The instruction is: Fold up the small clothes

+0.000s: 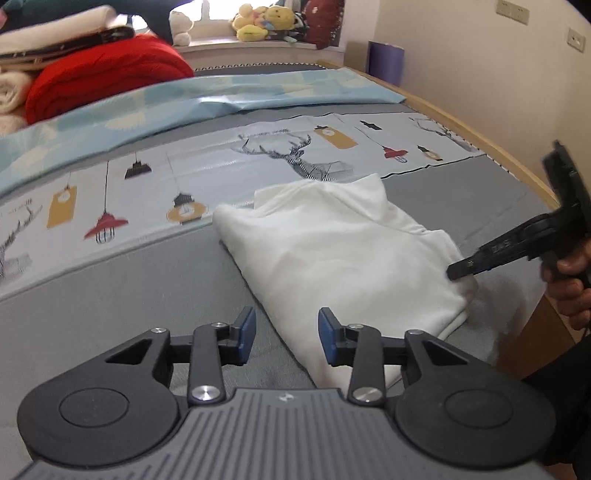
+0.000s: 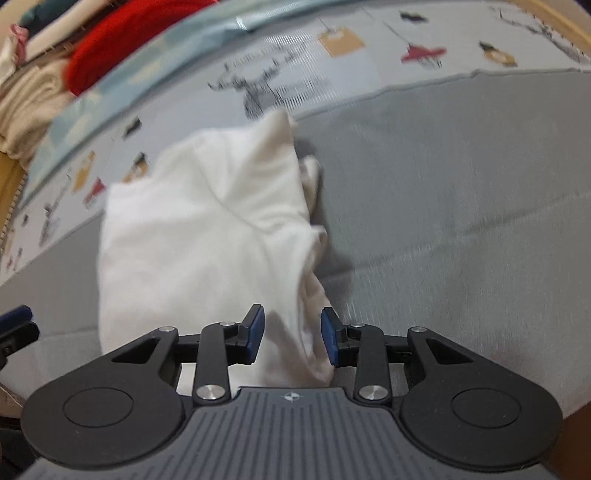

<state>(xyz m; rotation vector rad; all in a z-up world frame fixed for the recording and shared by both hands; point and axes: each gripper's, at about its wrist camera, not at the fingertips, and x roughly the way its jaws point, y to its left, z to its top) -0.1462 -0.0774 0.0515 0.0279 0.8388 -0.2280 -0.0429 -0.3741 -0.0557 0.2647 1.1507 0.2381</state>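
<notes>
Your left gripper (image 1: 287, 334) hangs w/ its blue pads (image 1: 248, 334) apart and nothing between them, just over the near edge of the white cloth (image 1: 332, 254). Your right gripper (image 2: 292, 334) also has its pads apart, w/ the cloth's near right edge lying in the gap; you can't tell if the pads press it. The left cam shows things the right cam doesn't: your right hand (image 1: 570, 284) on the black handle at the right, the right gripper's tip at the cloth's right corner, soft toys (image 1: 258, 22) on the window sill, a purple bin (image 1: 386, 61) by the wall. The right cam shows the loose, bunched layers on the cloth's right side, which the left cam mostly hides. Both show the red blanket (image 1: 107, 74) and cream stack at the far left. The cloth is plain white, folded into a thick bundle w/ a pointy flap at the far end, lying on the grey bed (image 1: 110, 295), its far tip on the strip w/ deer and lamp pics (image 1: 184, 177). No brand or label can be read; tiny writing by the deer is too small.
</notes>
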